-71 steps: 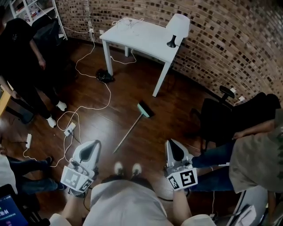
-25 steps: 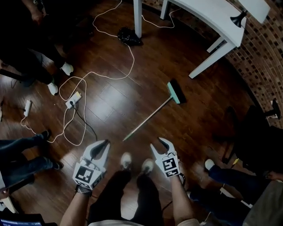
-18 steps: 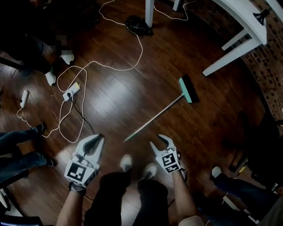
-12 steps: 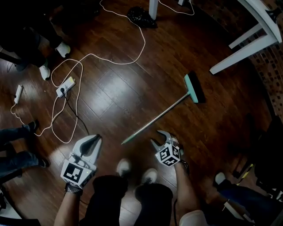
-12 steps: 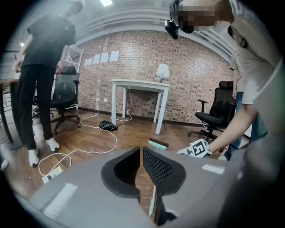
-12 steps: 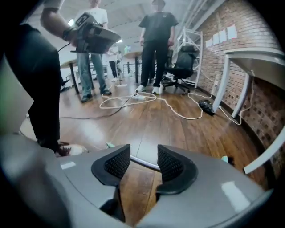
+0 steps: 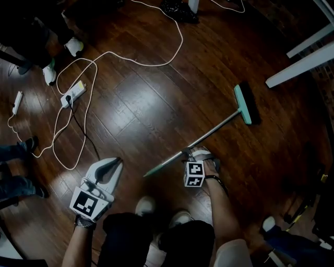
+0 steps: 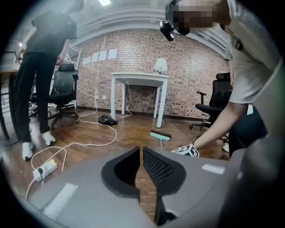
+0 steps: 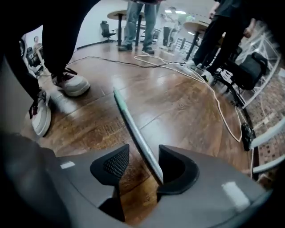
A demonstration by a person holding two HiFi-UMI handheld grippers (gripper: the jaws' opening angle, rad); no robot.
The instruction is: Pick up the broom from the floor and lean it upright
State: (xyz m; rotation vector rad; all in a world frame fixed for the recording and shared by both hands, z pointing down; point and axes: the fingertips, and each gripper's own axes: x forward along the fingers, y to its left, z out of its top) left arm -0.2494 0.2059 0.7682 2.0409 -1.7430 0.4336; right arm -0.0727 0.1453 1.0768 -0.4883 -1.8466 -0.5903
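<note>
The broom (image 7: 209, 136) lies flat on the dark wood floor, its teal head (image 7: 245, 103) at the right and its handle tip towards my feet. My right gripper (image 7: 190, 154) points steeply down over the lower handle. In the right gripper view the handle (image 9: 133, 129) runs between the jaws, close to the right one. The right gripper (image 9: 143, 156) is opening and its pads are not pressing on the handle. My left gripper (image 7: 112, 162) hovers to the left of the handle tip, shut and holding nothing. The left gripper view also shows the broom head (image 8: 159, 136).
A white cable (image 7: 130, 60) loops across the floor to a power strip (image 7: 73, 93). White table legs (image 7: 308, 62) stand at the top right, and a black bag (image 7: 177, 8) lies at the top. Bystanders' feet (image 7: 49, 73) are at the left. My own shoes (image 7: 151, 206) are just below the handle tip.
Both grippers have sunk towards the floor. The right one rolled, tipped downwards and came down astride the broom handle with its jaws wider. The left one stayed shut.
</note>
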